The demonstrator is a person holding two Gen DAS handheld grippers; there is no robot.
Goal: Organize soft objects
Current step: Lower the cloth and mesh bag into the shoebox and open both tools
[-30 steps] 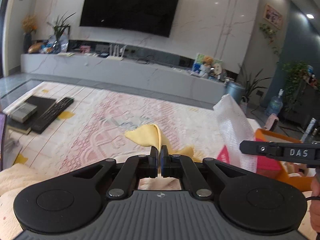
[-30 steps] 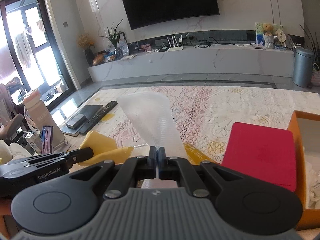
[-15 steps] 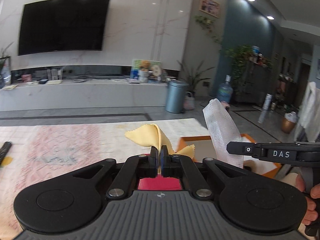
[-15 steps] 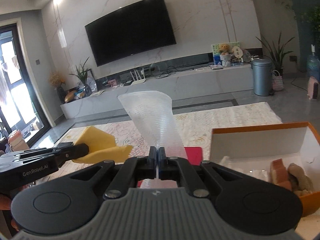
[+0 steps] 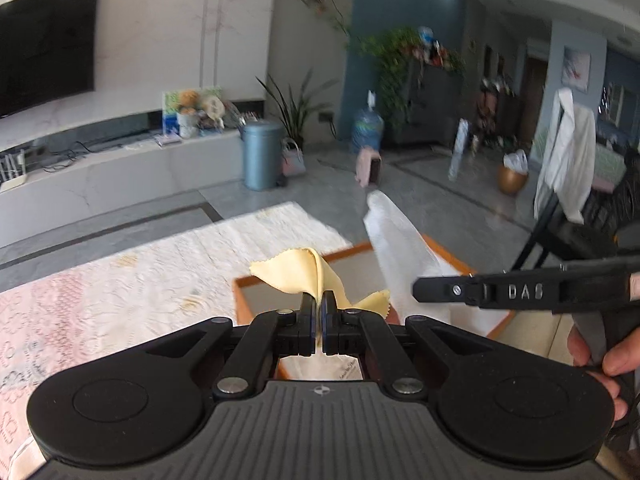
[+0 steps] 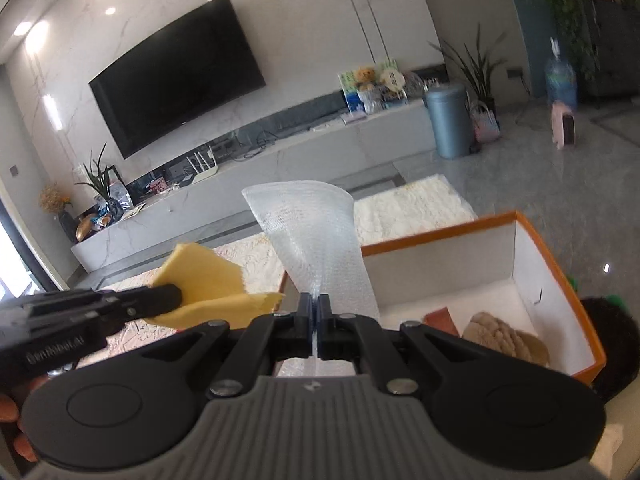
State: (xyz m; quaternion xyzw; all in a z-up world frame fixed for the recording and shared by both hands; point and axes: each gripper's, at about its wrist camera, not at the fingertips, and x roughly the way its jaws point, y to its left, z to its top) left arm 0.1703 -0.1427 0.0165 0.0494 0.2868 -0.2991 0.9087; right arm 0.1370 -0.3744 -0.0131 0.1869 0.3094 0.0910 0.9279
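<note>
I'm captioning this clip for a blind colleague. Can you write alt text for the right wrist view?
The right gripper, shut on a sheet of bubble wrap, points toward an open orange box holding a tan plush item. At left, the left gripper grips a yellow cloth.

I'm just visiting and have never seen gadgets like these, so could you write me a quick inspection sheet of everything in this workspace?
Surface: lace-patterned cloth under the box.
Job's things: yellow cloth; white mesh sheet; orange box, white inside, holding a beige knitted item.
Clutter: nothing seen.
Grippers: left gripper shut on the yellow cloth; right gripper shut on the white mesh sheet.
Cables: wires on the TV console.
Surroundings: wall TV, blue bin, plants.
</note>
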